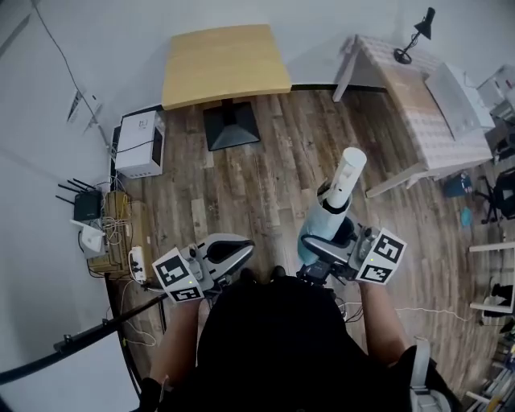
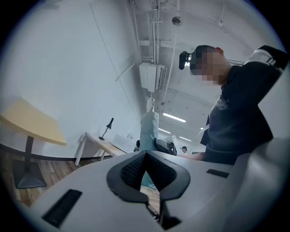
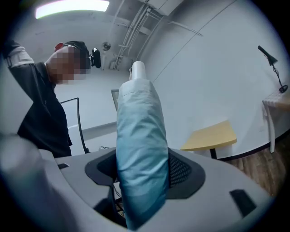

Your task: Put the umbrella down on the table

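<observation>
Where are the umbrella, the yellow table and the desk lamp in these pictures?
umbrella [image 3: 140, 145]: right gripper view, on its folded blue canopy.
yellow table [image 1: 225, 64]: head view, on its bare top.
desk lamp [image 1: 426, 22]: head view, on its black shade.

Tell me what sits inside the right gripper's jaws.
The folded light-blue umbrella is clamped in the right gripper, with the pads pressed on its fabric. Its lower end is covered by the gripper body.
</observation>
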A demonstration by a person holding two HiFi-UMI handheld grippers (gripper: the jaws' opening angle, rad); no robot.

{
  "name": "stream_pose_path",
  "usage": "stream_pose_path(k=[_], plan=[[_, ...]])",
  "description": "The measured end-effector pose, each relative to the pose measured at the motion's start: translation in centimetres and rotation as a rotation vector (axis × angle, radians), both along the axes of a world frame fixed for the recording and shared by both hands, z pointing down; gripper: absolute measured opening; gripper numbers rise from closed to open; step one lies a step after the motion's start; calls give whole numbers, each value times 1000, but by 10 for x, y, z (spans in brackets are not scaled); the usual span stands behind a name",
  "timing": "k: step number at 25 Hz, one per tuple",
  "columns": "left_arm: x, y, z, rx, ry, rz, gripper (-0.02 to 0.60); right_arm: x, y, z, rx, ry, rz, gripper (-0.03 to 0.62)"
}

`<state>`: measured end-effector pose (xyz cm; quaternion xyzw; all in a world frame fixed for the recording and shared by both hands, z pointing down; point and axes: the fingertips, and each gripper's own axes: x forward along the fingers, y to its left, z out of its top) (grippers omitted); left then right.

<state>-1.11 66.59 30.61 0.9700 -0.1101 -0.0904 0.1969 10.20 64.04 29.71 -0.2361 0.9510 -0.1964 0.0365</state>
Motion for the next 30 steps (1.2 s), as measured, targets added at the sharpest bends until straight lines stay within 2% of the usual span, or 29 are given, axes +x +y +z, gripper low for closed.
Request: stream_pose_path(k=[4,6,9,13,18,24,30], plan=[[27,1,-10,25,18,45,12,16,4,9,-19,5,29,296],[35,1,-11,9,29,56,12,18,7,15,-39,1,45,296],[42,1,-4,-18,4,55,12,19,11,21,-62,-7,55,296],[42,5,2,-17,-46,71,12,15,15,24,-51,31,42,296],[43,7,4,-72,-72,68,12,11,20,21,-45,50,25,296],[35,13,3,-49,-96,77,12,-1,28,22,-41,87,9,296],[29,21,10,-59,-117,92,12,-6,33,24,-57,96,12,296]])
